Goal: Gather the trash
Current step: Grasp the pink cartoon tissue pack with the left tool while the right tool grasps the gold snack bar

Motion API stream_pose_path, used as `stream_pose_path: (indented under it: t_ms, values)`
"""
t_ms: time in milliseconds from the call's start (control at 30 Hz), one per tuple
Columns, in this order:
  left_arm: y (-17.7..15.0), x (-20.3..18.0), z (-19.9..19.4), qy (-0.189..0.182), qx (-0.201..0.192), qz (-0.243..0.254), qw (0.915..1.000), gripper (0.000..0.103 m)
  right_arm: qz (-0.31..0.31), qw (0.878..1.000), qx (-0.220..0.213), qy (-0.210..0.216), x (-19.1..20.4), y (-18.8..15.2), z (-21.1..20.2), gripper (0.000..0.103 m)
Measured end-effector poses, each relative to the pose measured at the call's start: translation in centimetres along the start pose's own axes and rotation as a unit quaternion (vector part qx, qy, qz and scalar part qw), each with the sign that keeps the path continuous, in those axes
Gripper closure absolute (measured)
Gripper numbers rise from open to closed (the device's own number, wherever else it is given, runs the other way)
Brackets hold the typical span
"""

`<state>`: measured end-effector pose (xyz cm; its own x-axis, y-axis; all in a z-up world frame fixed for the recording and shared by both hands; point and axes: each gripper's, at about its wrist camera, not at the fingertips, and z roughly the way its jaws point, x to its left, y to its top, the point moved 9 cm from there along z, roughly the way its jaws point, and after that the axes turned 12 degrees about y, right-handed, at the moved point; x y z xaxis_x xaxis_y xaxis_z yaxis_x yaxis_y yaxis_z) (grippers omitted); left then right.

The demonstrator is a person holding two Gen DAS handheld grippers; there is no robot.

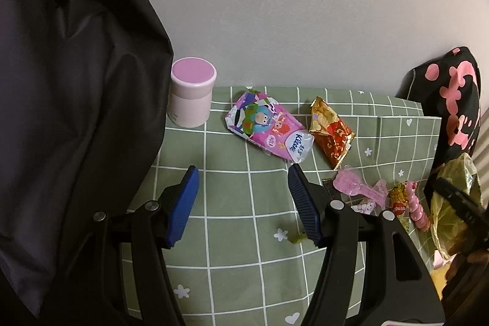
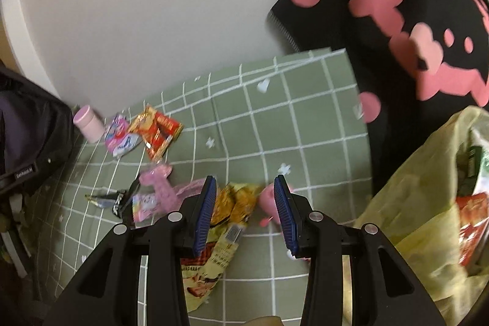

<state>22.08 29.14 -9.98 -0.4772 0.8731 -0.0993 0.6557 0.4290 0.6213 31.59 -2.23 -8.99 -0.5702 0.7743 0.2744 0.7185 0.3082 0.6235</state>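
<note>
Trash lies scattered on a green checked tablecloth. My left gripper is open over bare cloth, with a Kleenex tissue pack and a red-gold wrapper just beyond it. My right gripper is open, its blue pads on either side of a crumpled yellow snack wrapper that lies on the cloth. A pink toy-like piece sits against its right finger. Clear pink wrappers and a small black wrapper lie to its left. A yellow plastic bag holding trash stands at the right.
A pink-lidded jar stands by the white wall at the back. A large black bag fills the left side. Black cloth with pink shapes hangs behind the yellow bag. A small green scrap lies near the left gripper's right finger.
</note>
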Motion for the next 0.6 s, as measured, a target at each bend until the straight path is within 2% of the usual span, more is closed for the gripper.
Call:
stream_pose_path:
  t_ms: [67,133,267,333,500,600]
  values:
    - [0.0,-0.3,0.1,-0.015,0.003,-0.003,0.9999,0.046,0.007,1.0,0.006,0.008,0.1,-0.8,0.3,0.065]
    - [0.0,-0.7,0.6,-0.028,0.01,-0.009,0.9995,0.046,0.014,1.0,0.01,0.015,0.1,-1.6,0.3,0.059]
    - [0.8,-1.8,2.7,-0.062,0.037,-0.047,0.9963,0.046,0.03,0.999,0.009,0.013,-0.6,-2.6,-0.2,0.059]
    - [1.1,-2.3,3.8,-0.067,0.044,-0.058,0.9951,0.046,0.038,0.999,0.006,0.003,-1.0,-3.2,-0.7,0.059]
    - [2.2,-3.6,7.7,-0.053,0.068,-0.074,0.9935,0.046,0.045,0.999,0.018,-0.025,-2.3,-5.4,-1.7,0.059]
    - [2.8,-4.0,9.7,-0.033,0.08,-0.083,0.9928,0.046,0.057,0.997,0.029,-0.032,-3.3,-6.7,-2.3,0.059]
